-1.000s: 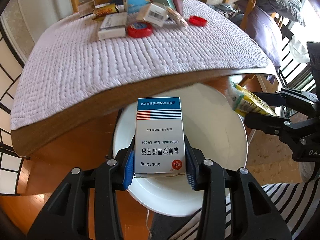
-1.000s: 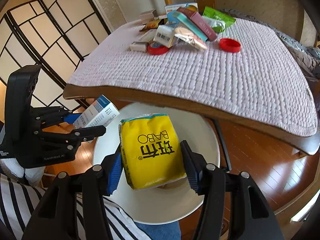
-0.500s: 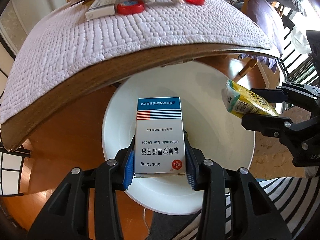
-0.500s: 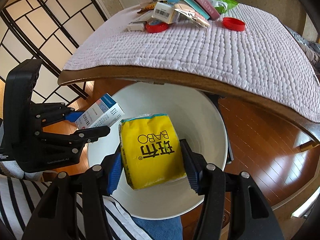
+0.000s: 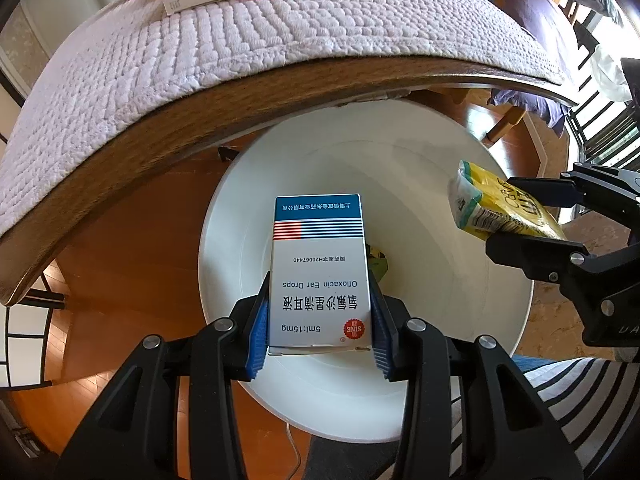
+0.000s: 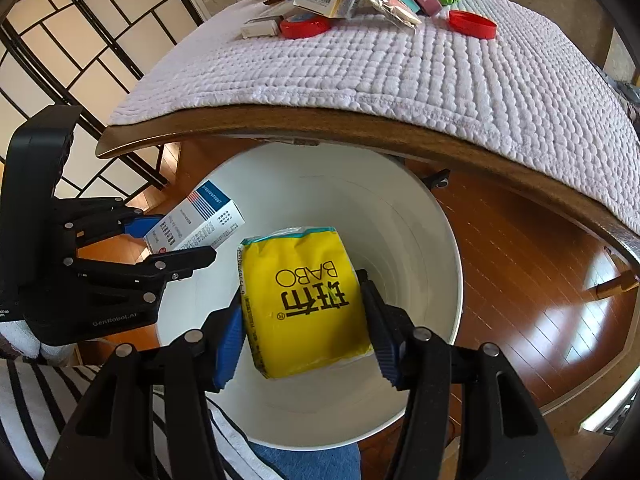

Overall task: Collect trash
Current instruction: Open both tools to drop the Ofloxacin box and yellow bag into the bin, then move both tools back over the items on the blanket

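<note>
Under the table [image 5: 168, 152], at frame center, both grippers are clutching trash over the bin [image 5: 440, 184] to drop: left gripper [image 5: 319, 320] the box [image 5: 319, 272], right gripper [image 6: 304, 320] the yellow pack [image 6: 306, 300].

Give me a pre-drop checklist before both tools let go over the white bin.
1. Left tool clamped on the ear drops box: ok, blue pads press both sides.
2. Right tool clamped on the yellow tissue pack: ok.
3. Box over the white bin opening: ok, bin interior shows behind it.
4. Tissue pack over the bin: ok in the right wrist view.
5. Bin has room: ok, only a small greenish scrap shows at the bottom.
6. Tools clear of each other: ok, a gap shows between them.
7. More trash left on the quilted table: not ok, boxes and red lids remain.
</note>
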The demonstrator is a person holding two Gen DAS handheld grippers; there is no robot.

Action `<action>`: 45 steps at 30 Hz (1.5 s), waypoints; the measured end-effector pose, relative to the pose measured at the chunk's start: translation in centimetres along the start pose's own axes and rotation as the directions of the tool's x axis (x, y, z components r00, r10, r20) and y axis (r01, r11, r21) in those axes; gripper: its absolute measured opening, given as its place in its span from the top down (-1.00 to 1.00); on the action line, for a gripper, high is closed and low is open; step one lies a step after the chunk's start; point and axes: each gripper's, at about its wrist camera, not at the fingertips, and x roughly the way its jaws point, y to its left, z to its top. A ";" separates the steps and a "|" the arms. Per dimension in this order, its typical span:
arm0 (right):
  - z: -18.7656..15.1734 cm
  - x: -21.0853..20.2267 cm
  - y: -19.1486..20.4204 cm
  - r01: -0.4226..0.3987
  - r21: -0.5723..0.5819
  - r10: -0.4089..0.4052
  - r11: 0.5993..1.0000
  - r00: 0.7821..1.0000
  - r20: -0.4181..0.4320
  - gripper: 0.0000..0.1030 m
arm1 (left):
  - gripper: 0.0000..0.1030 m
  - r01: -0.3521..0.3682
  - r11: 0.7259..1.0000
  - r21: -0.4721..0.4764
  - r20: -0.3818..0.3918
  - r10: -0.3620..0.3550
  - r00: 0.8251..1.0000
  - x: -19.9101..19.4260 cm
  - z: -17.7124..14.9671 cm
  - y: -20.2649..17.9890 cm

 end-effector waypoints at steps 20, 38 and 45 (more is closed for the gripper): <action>0.3 1.1 -0.9 0.016 0.029 -0.016 0.999 1.000 -0.004 -0.23 | -0.24 0.002 1.000 0.008 -0.012 -0.002 1.000 2.7 1.7 -1.2; 6.7 -7.2 -5.5 0.195 0.059 -0.203 0.979 0.948 0.244 -0.23 | -0.24 -0.054 0.991 -0.123 0.259 0.085 0.962 -7.5 8.1 4.1; 12.3 -5.7 -9.2 0.283 0.103 -0.300 0.954 0.913 0.275 -0.23 | -0.25 -0.056 0.982 -0.180 0.300 0.109 0.948 -6.9 13.7 7.4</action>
